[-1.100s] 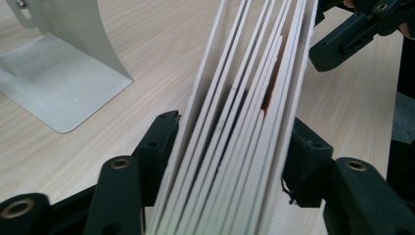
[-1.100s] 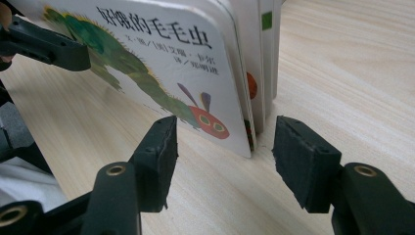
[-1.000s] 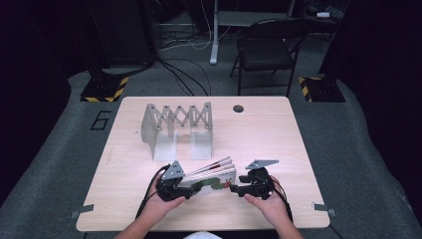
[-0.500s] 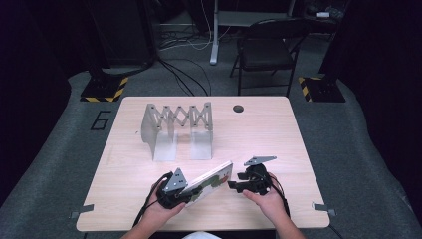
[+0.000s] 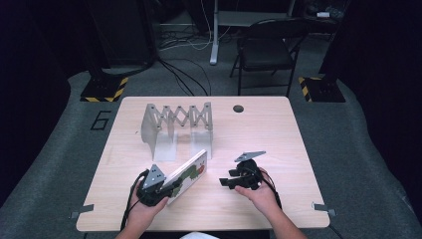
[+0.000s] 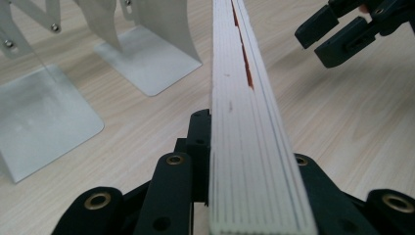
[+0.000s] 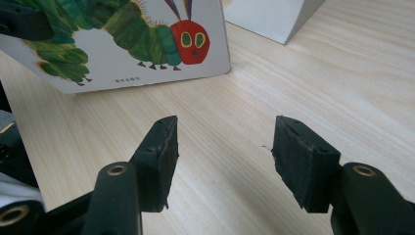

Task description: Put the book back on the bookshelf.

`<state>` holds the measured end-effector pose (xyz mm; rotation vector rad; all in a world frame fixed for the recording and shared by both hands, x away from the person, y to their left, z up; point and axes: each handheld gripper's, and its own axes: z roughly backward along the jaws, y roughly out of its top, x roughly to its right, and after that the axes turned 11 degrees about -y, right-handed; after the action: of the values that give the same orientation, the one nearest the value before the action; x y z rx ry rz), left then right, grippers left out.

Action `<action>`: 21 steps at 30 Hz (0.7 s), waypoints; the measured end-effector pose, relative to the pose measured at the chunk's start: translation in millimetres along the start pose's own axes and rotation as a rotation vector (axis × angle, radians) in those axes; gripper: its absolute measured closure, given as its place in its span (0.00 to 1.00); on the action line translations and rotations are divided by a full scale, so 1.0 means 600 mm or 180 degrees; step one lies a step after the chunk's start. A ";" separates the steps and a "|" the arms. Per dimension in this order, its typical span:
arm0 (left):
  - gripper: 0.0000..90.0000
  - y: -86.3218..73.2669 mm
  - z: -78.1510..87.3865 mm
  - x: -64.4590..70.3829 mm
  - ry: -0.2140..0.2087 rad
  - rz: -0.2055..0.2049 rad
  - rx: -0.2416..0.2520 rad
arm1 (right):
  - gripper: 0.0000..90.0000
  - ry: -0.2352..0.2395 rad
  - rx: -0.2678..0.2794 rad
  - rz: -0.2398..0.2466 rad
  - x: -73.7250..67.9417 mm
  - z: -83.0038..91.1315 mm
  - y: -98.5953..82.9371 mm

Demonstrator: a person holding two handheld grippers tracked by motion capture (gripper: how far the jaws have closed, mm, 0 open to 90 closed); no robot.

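A white board book (image 5: 188, 172) with a green caterpillar on its cover stands tilted on edge above the table. My left gripper (image 5: 168, 188) is shut on its near end. In the left gripper view the book (image 6: 244, 98) runs edge-on away from the jaws, which clamp both sides. My right gripper (image 5: 227, 178) hovers to the book's right, open and holding nothing. In the right gripper view the gripper (image 7: 225, 142) stands wide over bare wood, with the book's cover (image 7: 122, 44) just beyond. The left gripper view also shows the right gripper (image 6: 329, 38) at the top right.
A metal accordion book rack (image 5: 176, 122) stands behind the book on the wooden table (image 5: 278, 134); its flat base plates (image 6: 44, 117) lie close to the left of the book. A round cable hole (image 5: 238, 108) sits at the far edge. A folding chair (image 5: 266, 45) stands beyond the table.
The right gripper has let go of the book and drawn off to the right. The left gripper has swung the book up on edge, its far end towards the rack.
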<state>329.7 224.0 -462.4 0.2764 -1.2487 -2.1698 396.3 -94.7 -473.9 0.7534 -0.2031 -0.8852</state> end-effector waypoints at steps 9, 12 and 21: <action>0.83 -0.011 0.002 0.007 0.0027 0.0026 -0.0127 | 0.47 0.0054 -0.0025 0.0046 -0.005 -0.012 0.011; 0.83 -0.012 0.004 0.010 0.0033 0.0029 -0.0153 | 0.47 0.0062 -0.0018 0.0043 -0.005 -0.012 0.012; 0.71 -0.004 0.002 0.010 0.0107 0.0061 -0.0059 | 0.47 0.0053 -0.0027 0.0016 -0.003 -0.011 0.009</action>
<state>323.4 221.8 -462.9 0.2909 -1.2072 -2.1507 401.7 -87.4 -474.8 0.7517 -0.1864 -0.8742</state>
